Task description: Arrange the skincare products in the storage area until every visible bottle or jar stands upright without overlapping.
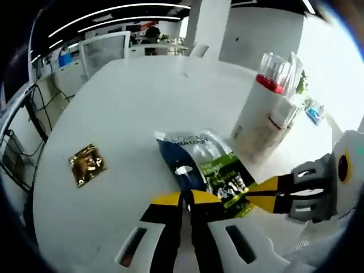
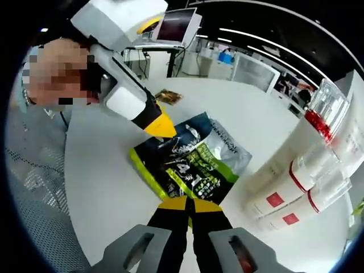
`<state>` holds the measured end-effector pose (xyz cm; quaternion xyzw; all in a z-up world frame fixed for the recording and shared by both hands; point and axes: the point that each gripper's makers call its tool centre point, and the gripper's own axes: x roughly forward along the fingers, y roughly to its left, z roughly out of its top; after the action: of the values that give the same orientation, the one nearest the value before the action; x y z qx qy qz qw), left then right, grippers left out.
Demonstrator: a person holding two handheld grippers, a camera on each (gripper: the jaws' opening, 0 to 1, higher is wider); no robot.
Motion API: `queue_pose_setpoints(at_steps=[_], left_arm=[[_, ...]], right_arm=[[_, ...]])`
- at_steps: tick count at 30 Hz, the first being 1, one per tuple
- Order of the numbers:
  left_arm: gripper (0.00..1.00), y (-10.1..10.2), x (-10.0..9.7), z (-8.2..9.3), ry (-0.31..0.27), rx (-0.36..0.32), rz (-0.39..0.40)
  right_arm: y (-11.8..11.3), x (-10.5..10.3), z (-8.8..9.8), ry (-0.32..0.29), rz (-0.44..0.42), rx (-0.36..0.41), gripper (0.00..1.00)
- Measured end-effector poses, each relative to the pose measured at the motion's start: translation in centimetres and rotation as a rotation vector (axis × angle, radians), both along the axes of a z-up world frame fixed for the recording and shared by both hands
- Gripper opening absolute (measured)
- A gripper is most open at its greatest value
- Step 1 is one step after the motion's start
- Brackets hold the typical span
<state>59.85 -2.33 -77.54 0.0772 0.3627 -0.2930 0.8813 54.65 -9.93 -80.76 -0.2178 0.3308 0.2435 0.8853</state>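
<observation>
The sachet pack lies flat on the white desk, dark blue with a green panel. Both tools pinch it from opposite edges.

- Left tool: jaws clenched on the near edge of the sachet pack, tips together at the pack's lower border in the left gripper view.
- Right tool: jaws clenched on the green edge of the sachet pack in the right gripper view. In the left gripper view the same tool enters from the right, tip on the pack's right corner.

The pack's long axis runs away from the left tool, toward the white bottles with red bands. These bottles stand upright just beyond the pack's far end. Judgement: any lift must raise both held edges together, clear of the bottles.

A gold foil packet lies well apart, to the left.
</observation>
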Motion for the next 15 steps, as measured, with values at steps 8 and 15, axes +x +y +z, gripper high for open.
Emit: queue_pose_setpoints(at_steps=[8,15], left_arm=[[0.01,-0.6,-1.0,1.1,0.003,0.002,-0.053],[0.01,-2.4,-4.4,-2.5,0.192,0.087,-0.171]], right_arm=[[0.0,0.0,0.0,0.001,-0.003,0.007,0.00],[0.0,0.0,0.0,0.001,-0.002,0.000,0.00]])
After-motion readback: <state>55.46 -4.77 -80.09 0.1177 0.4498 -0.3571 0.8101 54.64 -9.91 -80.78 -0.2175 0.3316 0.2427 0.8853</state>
